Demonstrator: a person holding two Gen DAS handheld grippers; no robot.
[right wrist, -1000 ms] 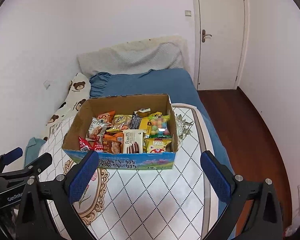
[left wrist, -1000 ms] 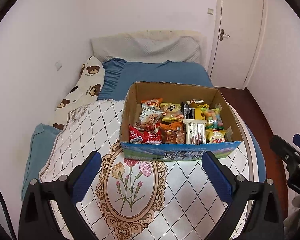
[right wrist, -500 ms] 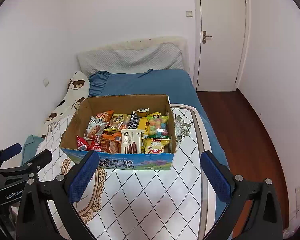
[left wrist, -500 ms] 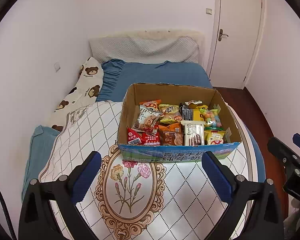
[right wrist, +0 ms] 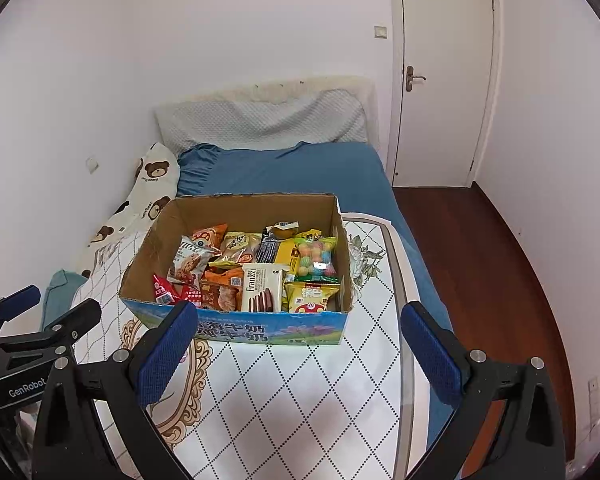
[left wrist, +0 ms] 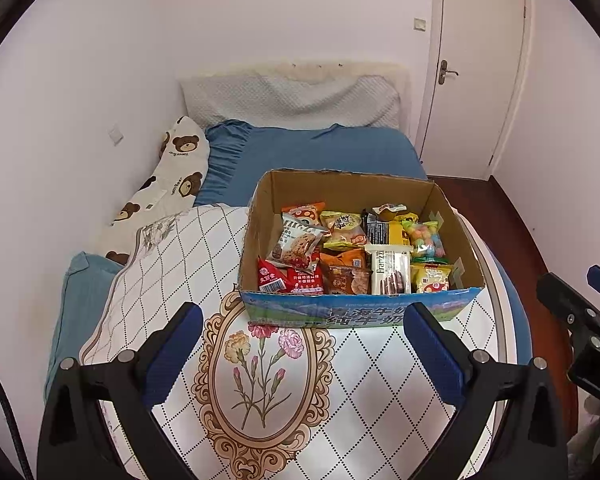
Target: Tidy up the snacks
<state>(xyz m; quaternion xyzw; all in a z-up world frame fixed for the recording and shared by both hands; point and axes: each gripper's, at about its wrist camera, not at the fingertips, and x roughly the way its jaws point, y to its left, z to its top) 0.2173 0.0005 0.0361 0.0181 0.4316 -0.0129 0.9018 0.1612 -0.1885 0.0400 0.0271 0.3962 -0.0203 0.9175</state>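
An open cardboard box (left wrist: 260, 220) (right wrist: 148, 256) with a blue printed front stands on a white diamond-patterned cloth. It holds several snack packets, among them a white Franzzi cookie pack (left wrist: 390, 268) (right wrist: 262, 286), a red packet (left wrist: 272, 278) and a bag of coloured candies (left wrist: 424, 238) (right wrist: 316, 258). My left gripper (left wrist: 304, 340) is open and empty, just short of the box's front. My right gripper (right wrist: 300, 340) is open and empty, also before the box front. Each gripper shows at the edge of the other's view.
The patterned cloth (left wrist: 268, 380) (right wrist: 300, 400) covers a raised surface over a blue bed (left wrist: 320, 152). A bear-print pillow (left wrist: 172, 176) lies by the left wall. A white door (right wrist: 444, 80) and wooden floor (right wrist: 480, 260) are at the right.
Both grippers have drawn slightly back and up from the box, so it sits a little farther and higher in both views. Both stay open and empty.
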